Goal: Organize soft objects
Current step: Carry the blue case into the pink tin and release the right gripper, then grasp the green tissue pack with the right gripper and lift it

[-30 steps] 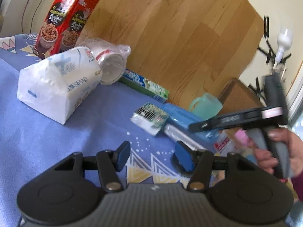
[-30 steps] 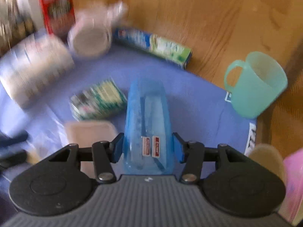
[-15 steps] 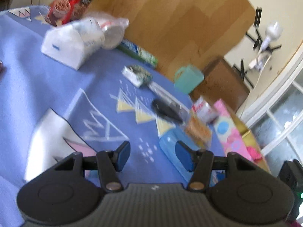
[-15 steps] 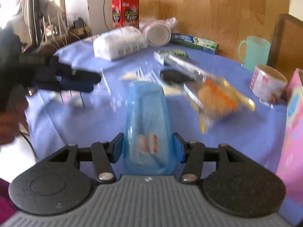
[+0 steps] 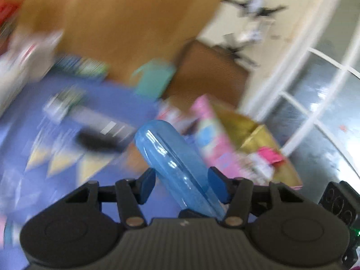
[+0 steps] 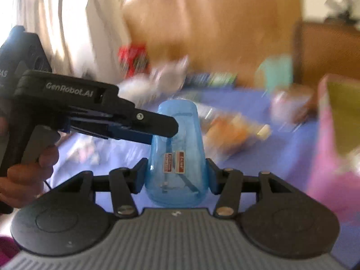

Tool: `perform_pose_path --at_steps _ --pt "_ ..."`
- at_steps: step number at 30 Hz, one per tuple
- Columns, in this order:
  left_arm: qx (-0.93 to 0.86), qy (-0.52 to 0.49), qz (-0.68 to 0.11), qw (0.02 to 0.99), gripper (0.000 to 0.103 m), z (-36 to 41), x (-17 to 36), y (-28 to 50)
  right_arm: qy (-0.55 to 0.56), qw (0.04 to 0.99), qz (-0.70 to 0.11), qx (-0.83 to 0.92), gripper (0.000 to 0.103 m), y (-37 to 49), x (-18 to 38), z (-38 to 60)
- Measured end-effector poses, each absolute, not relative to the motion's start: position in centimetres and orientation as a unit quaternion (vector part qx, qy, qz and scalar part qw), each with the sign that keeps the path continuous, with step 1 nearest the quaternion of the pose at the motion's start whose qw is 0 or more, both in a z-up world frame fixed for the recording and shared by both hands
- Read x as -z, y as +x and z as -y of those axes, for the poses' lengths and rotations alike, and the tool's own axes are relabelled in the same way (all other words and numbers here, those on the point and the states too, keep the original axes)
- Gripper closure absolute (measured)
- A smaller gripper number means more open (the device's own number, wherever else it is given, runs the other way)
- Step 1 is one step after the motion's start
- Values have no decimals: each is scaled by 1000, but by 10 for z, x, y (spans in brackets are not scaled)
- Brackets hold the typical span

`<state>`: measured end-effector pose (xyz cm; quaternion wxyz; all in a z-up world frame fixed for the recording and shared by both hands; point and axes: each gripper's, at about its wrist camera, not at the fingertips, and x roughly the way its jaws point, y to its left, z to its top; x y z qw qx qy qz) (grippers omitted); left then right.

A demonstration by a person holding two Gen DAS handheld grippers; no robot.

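Note:
A translucent blue plastic case (image 6: 176, 155) with two red labels is gripped between the pads of my right gripper (image 6: 176, 177) and held above the blue patterned cloth (image 6: 281, 157). The left gripper (image 6: 155, 126) reaches in from the left, its fingers around the case's far end. In the left wrist view the blue case (image 5: 173, 162) runs diagonally between the open fingers of the left gripper (image 5: 182, 186), touching the right pad; the left pad stands apart from it. Both views are motion-blurred.
A pink box (image 5: 213, 144) with a gold inside stands at the right. A teal mug (image 5: 155, 81), a toothpaste box (image 5: 81, 67), a black object (image 5: 96, 139), snack packets (image 6: 234, 130) and a red box (image 6: 133, 58) lie blurred on the table.
The left gripper swung right and came up to the blue case, which now lies between its fingers. The right gripper keeps holding the case and has turned toward the table's right side.

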<state>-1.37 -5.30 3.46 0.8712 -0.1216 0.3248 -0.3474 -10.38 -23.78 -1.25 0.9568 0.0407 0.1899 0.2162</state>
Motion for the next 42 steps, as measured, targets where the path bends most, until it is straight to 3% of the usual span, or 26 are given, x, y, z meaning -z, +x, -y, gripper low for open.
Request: perform_pose_path --at_steps 4,11,13,20,26,30,35,38,42 --pt "415 -74 -294 858 52 129 -60 -3 40 983 -128 -122 47 -114 -4 284" --pt "441 8 -288 850 51 248 -40 14 73 985 -156 25 46 -90 13 353" --pt "425 12 -289 858 51 254 -39 17 77 980 -179 30 38 -78 19 364" --pt "373 -43 -256 891 50 144 -49 15 117 985 -130 1 39 -95 5 371" --pt "192 -75 -288 935 50 6 -9 21 88 979 -140 -118 44 -81 -9 318" --pt "105 -113 -311 938 50 -63 23 25 45 963 -181 -192 44 -44 -8 255" --pt "84 -130 -298 942 50 -91 46 30 35 942 -239 -233 42 45 -11 187" --pt "88 -139 -283 945 50 -91 46 28 65 925 -302 -222 28 116 -4 150" --pt "98 -148 -251 952 50 -100 40 8 68 905 -378 -184 28 184 23 108"
